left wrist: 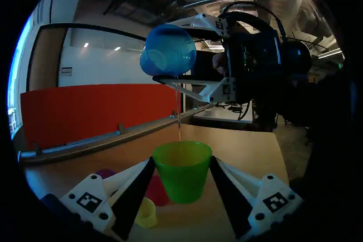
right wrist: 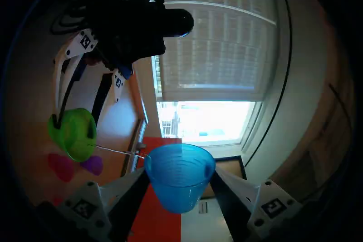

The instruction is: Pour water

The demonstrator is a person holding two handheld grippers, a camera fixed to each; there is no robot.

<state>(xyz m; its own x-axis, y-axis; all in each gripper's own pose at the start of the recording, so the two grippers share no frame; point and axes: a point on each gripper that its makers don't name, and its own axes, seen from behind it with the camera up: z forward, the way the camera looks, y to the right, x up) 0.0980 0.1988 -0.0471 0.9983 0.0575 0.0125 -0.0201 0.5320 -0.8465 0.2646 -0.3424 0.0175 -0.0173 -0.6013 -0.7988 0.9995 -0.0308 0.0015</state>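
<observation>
On the tabletop (left wrist: pixel 245 151) I count three small coloured pieces (left wrist: pixel 146 212); left gripper (left wrist: pixel 182 161) clamps one green plastic cup (left wrist: pixel 182 180), right gripper (right wrist: pixel 179 171) one blue plastic cup (right wrist: pixel 179 187).

Five cups; my left gripper (left wrist: pixel 182 162), my right gripper (right wrist: pixel 179 174).
Blue cup (left wrist: pixel 168 56) above the green cup (left wrist: pixel 182 179); beside it, purple cup (left wrist: pixel 105 173), red cup (left wrist: pixel 156 190), yellow cup (left wrist: pixel 146 212): one each.

The left gripper (left wrist: pixel 182 162) clamps a green cup (left wrist: pixel 182 178) upright between its two fingers. Above it, the right gripper (left wrist: pixel 169 51) grips a tipped blue cup (left wrist: pixel 166 56), and a thin stream of water (left wrist: pixel 178 115) falls into the green cup. A small yellow cup (left wrist: pixel 146 213) sits just beside the left gripper's left finger.
</observation>
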